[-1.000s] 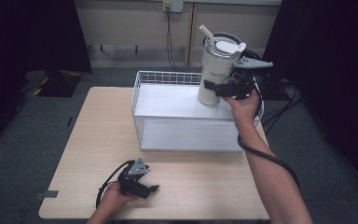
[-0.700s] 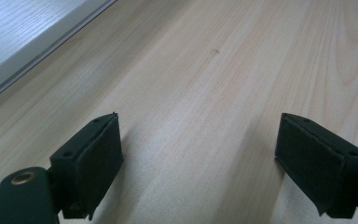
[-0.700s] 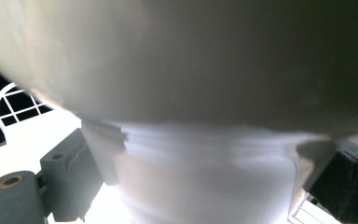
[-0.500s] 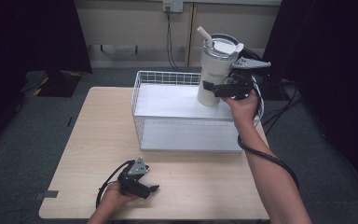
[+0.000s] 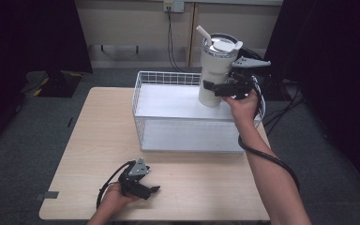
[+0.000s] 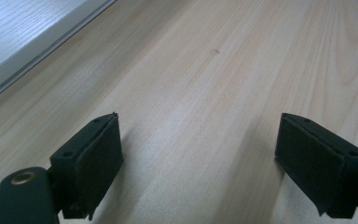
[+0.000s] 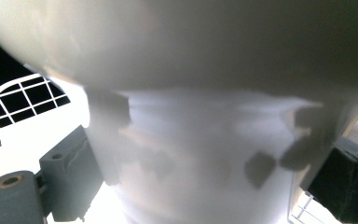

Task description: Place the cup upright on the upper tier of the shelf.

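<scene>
My right gripper point(image 5: 214, 87) is clamped around the narrow lower part of the white tumbler point(image 5: 216, 70), holding it tilted above the back right corner of the wire basket point(image 5: 168, 78). My left gripper point(image 5: 146, 189) just rests on the table point(image 5: 93, 131) near its front edge, jaws wide apart, nothing between them.

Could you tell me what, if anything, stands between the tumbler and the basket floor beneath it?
Nothing visible does. The right gripper holds the tumbler by its lower body above the wire basket, whose white floor below it lies bare.
</scene>
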Demonstrator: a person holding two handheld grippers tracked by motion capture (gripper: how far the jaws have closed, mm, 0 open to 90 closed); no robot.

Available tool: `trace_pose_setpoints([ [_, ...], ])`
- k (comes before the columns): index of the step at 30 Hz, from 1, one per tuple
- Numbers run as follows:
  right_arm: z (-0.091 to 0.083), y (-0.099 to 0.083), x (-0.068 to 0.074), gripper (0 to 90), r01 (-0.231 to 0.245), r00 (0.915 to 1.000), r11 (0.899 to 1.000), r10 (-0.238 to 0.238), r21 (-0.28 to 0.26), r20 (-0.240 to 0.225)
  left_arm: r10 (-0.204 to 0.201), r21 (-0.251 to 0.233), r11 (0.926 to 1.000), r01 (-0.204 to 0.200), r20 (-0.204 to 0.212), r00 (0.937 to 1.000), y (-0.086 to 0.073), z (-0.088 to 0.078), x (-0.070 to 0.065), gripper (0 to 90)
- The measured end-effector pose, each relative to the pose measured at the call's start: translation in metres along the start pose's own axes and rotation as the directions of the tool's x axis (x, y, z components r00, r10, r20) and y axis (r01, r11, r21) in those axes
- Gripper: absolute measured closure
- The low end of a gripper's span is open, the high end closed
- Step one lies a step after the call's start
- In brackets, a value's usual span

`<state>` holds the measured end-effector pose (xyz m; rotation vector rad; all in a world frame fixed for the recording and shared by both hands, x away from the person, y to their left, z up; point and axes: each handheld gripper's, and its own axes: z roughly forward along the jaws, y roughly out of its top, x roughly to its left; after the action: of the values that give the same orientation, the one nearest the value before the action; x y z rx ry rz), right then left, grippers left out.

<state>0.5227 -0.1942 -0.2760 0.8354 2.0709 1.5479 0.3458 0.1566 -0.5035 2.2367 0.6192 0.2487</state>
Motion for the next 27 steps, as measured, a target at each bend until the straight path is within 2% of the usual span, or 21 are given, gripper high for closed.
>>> trace_pose_setpoints([
  [27,-0.0014,0.0017,0.0016,8.9,0.001,0.9999,1.0,-0.002,0.027,0.016,0.0,0.001,1.0,0.0,0.0,1.0,0.0,0.0,0.0,14.0],
])
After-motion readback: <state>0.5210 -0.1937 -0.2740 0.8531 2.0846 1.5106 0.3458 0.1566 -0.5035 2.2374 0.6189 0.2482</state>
